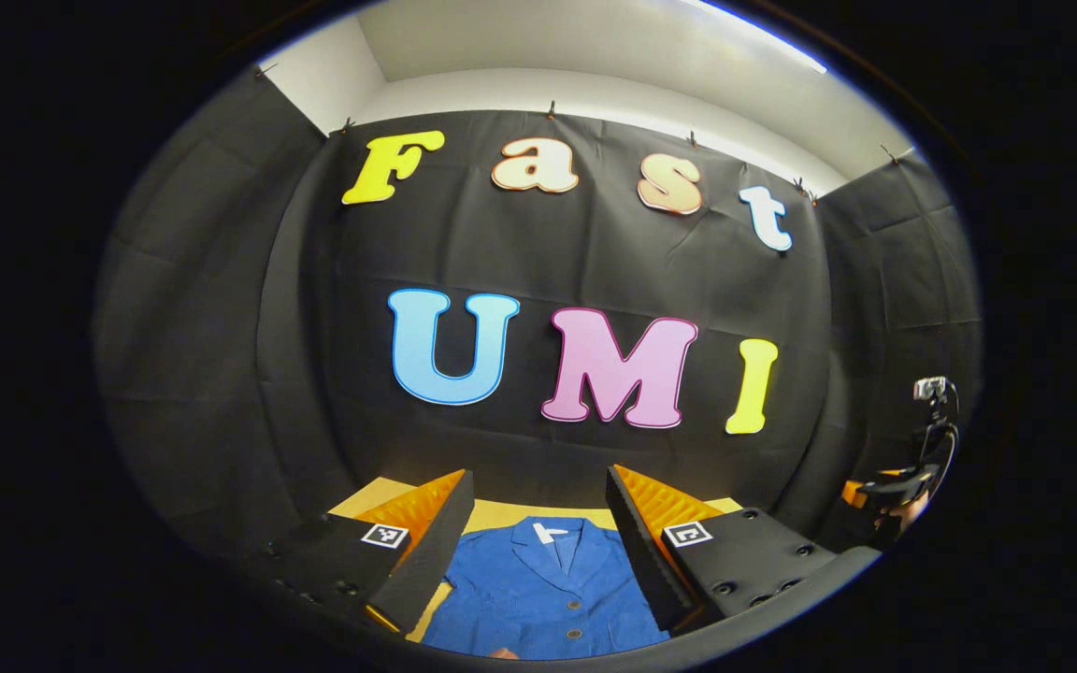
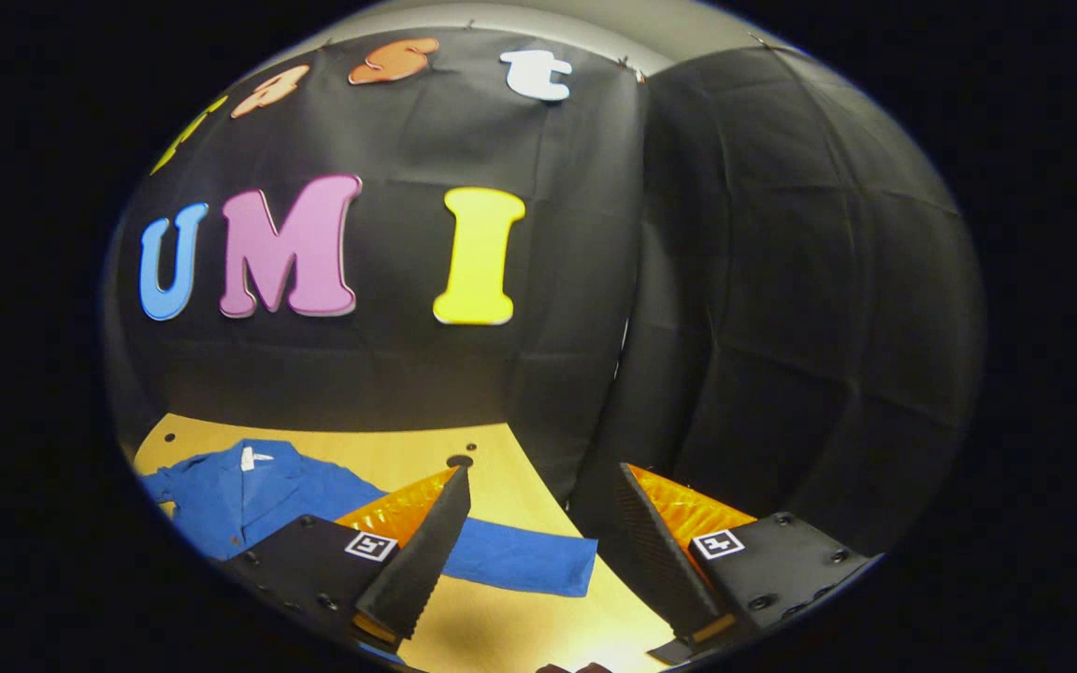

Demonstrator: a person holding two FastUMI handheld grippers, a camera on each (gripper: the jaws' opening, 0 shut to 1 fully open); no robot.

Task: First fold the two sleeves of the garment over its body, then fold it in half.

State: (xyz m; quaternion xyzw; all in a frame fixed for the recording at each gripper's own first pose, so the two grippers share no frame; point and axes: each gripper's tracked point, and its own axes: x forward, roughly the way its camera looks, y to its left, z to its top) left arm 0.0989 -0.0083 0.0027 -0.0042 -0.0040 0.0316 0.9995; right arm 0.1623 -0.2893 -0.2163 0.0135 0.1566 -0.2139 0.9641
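Garment (image 1: 548,584) lies between left gripper (image 1: 538,537) fingers

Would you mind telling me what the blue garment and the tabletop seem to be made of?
Blue garment: likely a woven, matte cloth; it lies limp, with soft creases, buttons and a collar. Tabletop: probably light wood or laminate, smooth, with a faint sheen and drilled holes.

Light reaches my booth from a bright strip on the ceiling (image 1: 763,42). The black cloth stays dim, while the tabletop (image 2: 492,636) carries a glossy sheen nearest me. Both views bulge and darken toward their edges, yet stay sharp.
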